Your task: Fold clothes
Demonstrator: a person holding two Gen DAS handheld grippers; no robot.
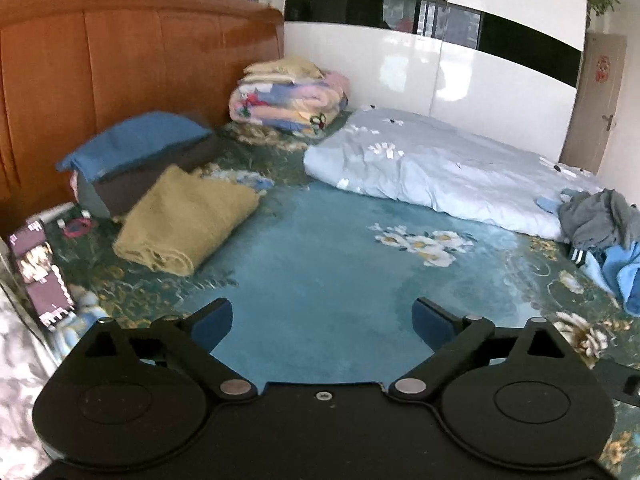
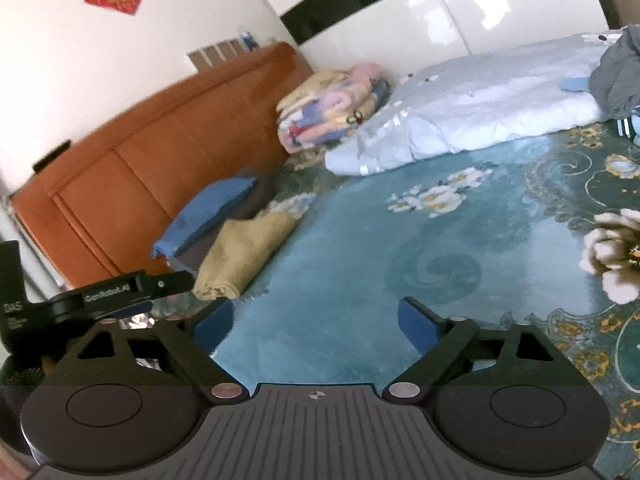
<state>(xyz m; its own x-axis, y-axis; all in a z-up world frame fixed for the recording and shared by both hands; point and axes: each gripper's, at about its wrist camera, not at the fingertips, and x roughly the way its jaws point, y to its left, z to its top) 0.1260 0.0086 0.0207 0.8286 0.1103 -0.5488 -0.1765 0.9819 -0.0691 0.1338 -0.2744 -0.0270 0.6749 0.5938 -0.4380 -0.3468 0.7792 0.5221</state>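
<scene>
A heap of unfolded clothes, grey and light blue, lies at the bed's far right edge; the grey garment also shows in the right wrist view. A folded tan garment lies on the teal floral bedspread at the left, also in the right wrist view. My left gripper is open and empty above the bedspread. My right gripper is open and empty above the bedspread, with the left gripper's body beside it on the left.
A wooden headboard stands at the back left. A blue pillow lies in front of it. A stack of folded blankets sits in the corner. A pale blue folded duvet lies along the white wardrobe.
</scene>
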